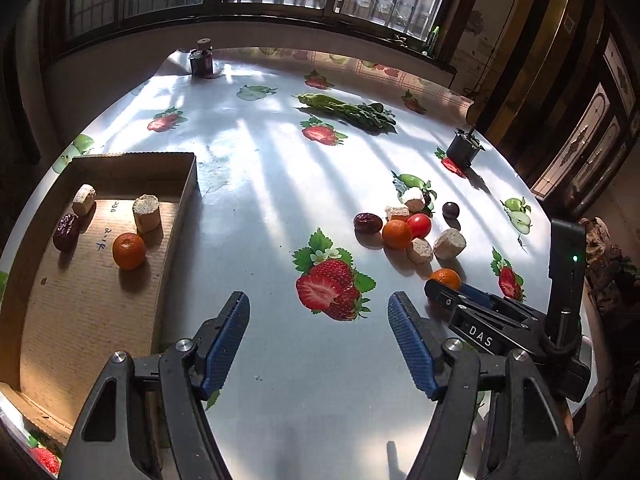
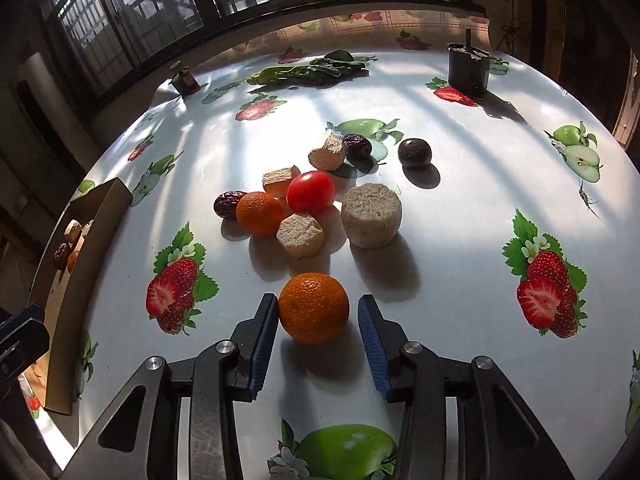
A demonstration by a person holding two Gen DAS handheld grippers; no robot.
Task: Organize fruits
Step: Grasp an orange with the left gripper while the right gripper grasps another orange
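Right now your right gripper (image 2: 318, 318) stands spread around a tangerine (image 2: 313, 307) low in the middle of the right wrist frame; the left pad looks to touch the peel, the right pad sits just apart from it. Beyond it on the counter (image 2: 460, 240) lies a cluster: a second tangerine (image 2: 259, 213), a tomato (image 2: 311, 191), pale cut cylinders (image 2: 371, 220), two red dates (image 2: 225, 204) and a dark round fruit (image 2: 415, 152). Your left gripper (image 1: 319, 312) hangs wide with nothing between its pads, over a printed strawberry. At the left of that frame the cardboard box (image 1: 176, 216) holds one tangerine (image 1: 129, 251), one date (image 1: 66, 231) and two cylinders (image 1: 146, 213)
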